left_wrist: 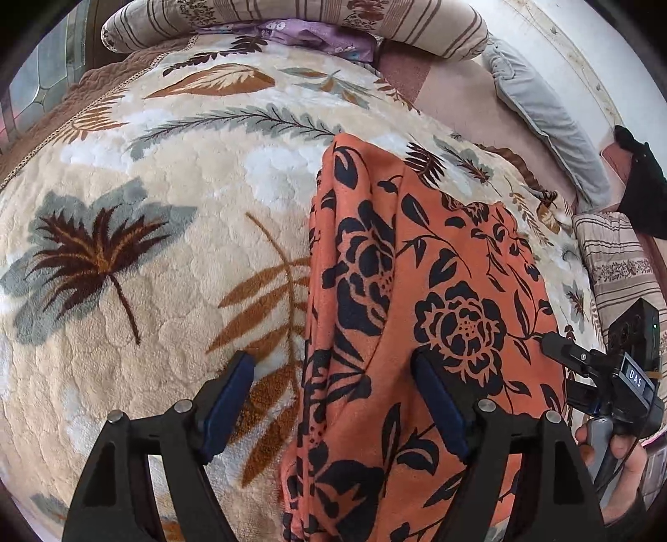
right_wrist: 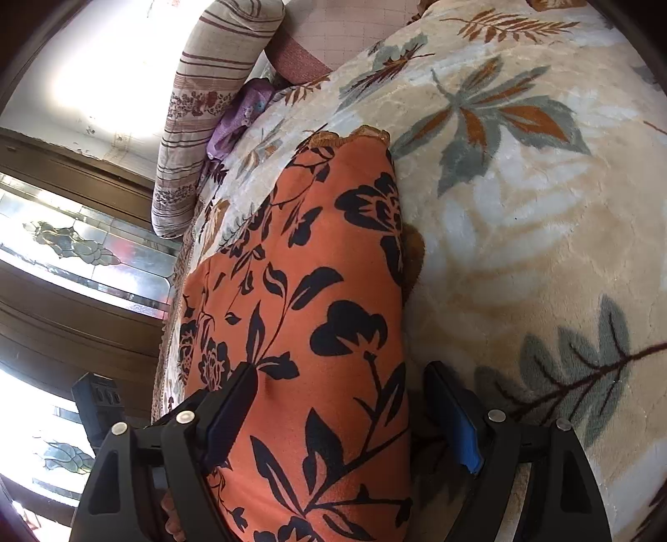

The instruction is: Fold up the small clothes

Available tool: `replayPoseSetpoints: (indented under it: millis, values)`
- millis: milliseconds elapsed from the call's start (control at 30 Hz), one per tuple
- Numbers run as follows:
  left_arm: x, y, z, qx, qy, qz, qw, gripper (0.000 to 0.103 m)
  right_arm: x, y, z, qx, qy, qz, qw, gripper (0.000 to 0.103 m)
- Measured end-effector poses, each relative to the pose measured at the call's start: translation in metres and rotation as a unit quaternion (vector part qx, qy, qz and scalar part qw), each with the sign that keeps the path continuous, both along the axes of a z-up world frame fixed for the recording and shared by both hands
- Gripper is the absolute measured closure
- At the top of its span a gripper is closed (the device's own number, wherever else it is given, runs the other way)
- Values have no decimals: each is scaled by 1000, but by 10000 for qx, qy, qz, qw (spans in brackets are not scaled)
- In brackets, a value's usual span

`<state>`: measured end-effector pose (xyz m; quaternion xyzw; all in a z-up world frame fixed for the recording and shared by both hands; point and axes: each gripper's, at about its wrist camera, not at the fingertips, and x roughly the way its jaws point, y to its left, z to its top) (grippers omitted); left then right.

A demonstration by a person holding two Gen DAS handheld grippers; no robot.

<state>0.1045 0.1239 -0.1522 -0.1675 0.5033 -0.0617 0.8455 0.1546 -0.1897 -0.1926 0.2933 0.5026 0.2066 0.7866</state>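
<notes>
An orange garment with a black flower print point(left_wrist: 421, 300) lies folded in a long strip on a plush leaf-patterned blanket point(left_wrist: 166, 258). My left gripper point(left_wrist: 333, 367) is open, its fingers astride the garment's left edge, just above it. My right gripper point(right_wrist: 339, 375) is open too, over the garment's near end point(right_wrist: 317, 333), one finger above the cloth and one beside its right edge. The right gripper also shows at the right of the left wrist view point(left_wrist: 558, 346), its tip at the garment's right edge.
Striped bolster pillows point(left_wrist: 292, 16) lie along the bed's far side, with purple cloth point(left_wrist: 317, 37) and a grey cushion point(left_wrist: 550, 121) near them. A black item point(left_wrist: 642, 187) sits at the far right. A wooden door with glass panes point(right_wrist: 75, 250) stands beside the bed.
</notes>
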Motion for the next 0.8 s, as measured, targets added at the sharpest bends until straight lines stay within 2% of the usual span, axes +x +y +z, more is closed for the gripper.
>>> replayPoseSetpoints:
  millis: [467,500,567,600,633,667,700,733,800]
  values:
    - [5,1,-1,-6,-69,-88,9999,19,2,14,4,-404,-57,213,9989,18]
    - [5,1,-2,-22,-71,-98,9999,19,2,18,5,-522,-93,271,9982,20]
    - [5,2,-4,-80,-62,-122,9999,18,0,30,10,-778,-262,467,9955,36]
    - [5,2,-4,-107,-75,-146,9998,18,-1,35,12,-1005,-333,518,9930,38]
    - [5,1,-4,-138,-99,-211,9996,21,-3,40,15,-1174,-429,578,9905,46]
    - [6,-1,-4,-222,-137,-334,9991,40,-4,44,19,-1331,-523,650,9876,51]
    - [6,-4,-3,-442,-134,-472,9978,54,-6,47,24,-1469,-625,703,9847,58]
    - [7,-6,-1,-528,-136,-443,9975,58,-8,50,29,-1577,-730,762,9818,64]
    - [7,-15,8,-272,-290,-508,9979,65,-14,51,47,-1710,-1047,871,9758,68]
